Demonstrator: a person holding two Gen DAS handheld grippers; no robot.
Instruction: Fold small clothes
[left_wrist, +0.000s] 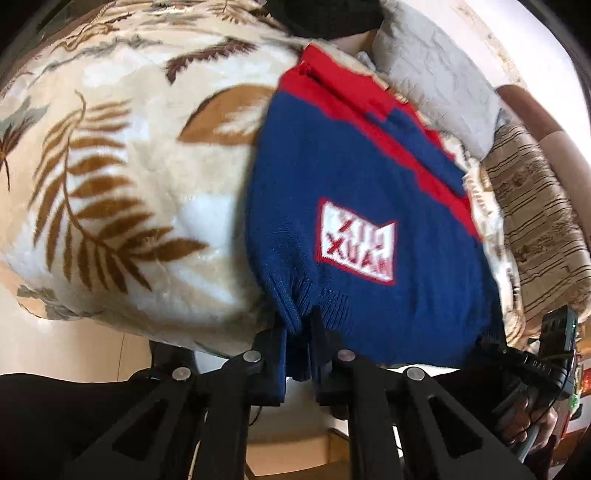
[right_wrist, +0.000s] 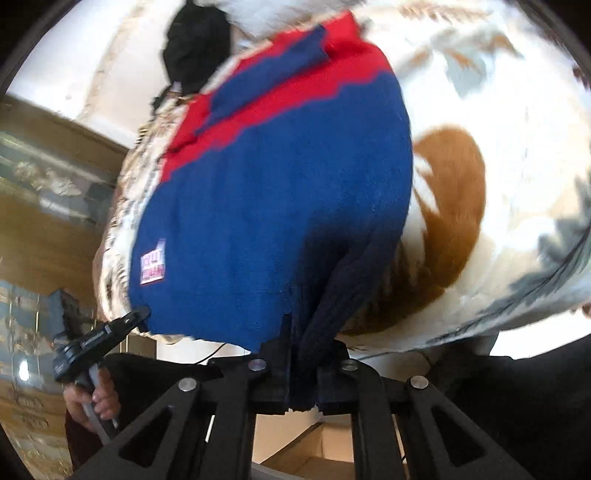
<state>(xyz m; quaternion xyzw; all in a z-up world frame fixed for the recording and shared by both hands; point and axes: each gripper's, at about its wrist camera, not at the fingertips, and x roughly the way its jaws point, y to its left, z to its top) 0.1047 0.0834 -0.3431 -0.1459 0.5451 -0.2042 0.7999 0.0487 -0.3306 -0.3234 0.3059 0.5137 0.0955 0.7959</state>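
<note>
Left gripper (left_wrist: 299, 328) — both fingers clenched on the ribbed hem of the sweater (left_wrist: 354, 206), knit bunched between the jaws; right gripper (right_wrist: 303, 354) — likewise clamped on a bunched, ribbed fold of the same hem, at the garment's other near corner; each gripper shows in the other's view, at the near edge of the knit, with the person's hand (right_wrist: 98, 400) on its handle.

Sweater — navy body, red upper band, white patch (left_wrist: 356, 245) with red lettering; spread face up across the blanket (left_wrist: 122, 155), hem toward the cameras at the blanket's near edge, red shoulders toward its far edge.

Blanket — cream plush, brown and grey leaf print.

Grey pillow (left_wrist: 439, 85) — beyond the sweater, near the blanket's far edge; dark object (right_wrist: 197, 44) — farther still, too blurred to identify.
</note>
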